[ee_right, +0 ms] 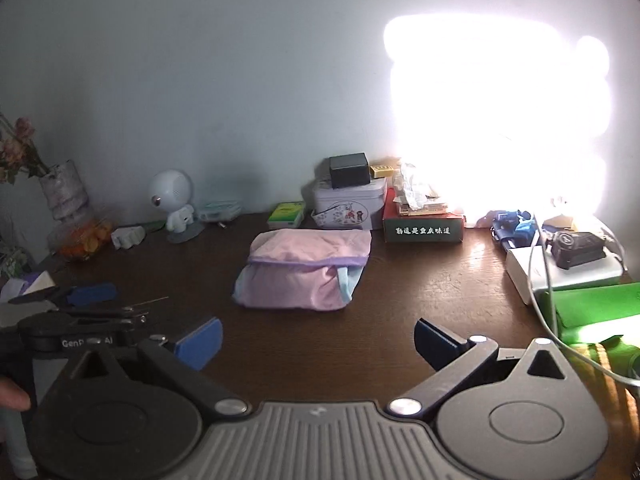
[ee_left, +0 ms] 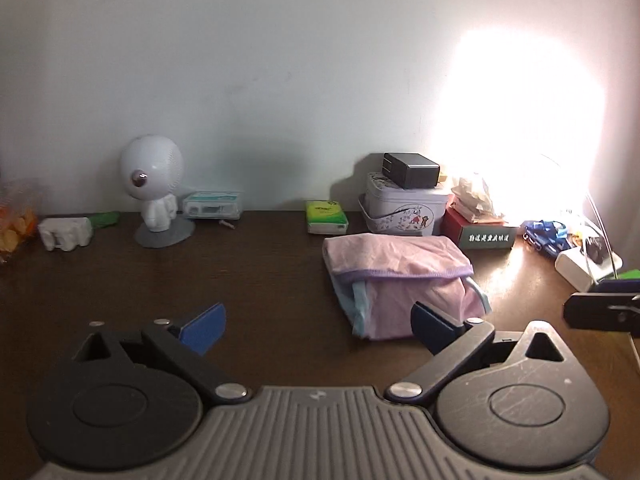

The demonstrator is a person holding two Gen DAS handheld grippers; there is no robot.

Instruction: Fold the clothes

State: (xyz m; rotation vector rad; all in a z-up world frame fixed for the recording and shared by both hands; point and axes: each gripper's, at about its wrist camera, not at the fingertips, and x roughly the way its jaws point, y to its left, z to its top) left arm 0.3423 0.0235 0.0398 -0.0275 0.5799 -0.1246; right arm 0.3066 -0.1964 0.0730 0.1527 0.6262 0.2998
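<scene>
Garment: we see the pink folded garment [ee_right: 304,276], soft and rumpled, with purple trim and pale blue edging, lying mid-desk.
Desk: dark wood desk [ee_right: 420,300], bare on the near side.
Left gripper [ee_left: 318,326]: released, holding nothing, its 2 blue pads wide apart.
Right gripper [ee_right: 318,338]: released, empty.
Far edge: a printed tin [ee_right: 348,204] just behind the garment.

One folded pink garment [ee_right: 304,270], one white round-headed figurine [ee_right: 176,204], one green tissue pack [ee_right: 285,215], one decorated tin [ee_right: 350,206], one dark box [ee_right: 349,170] atop it, one red-and-green carton [ee_right: 423,226], one vase [ee_right: 64,192], two grippers: left [ee_left: 318,330], right [ee_right: 318,340].
</scene>
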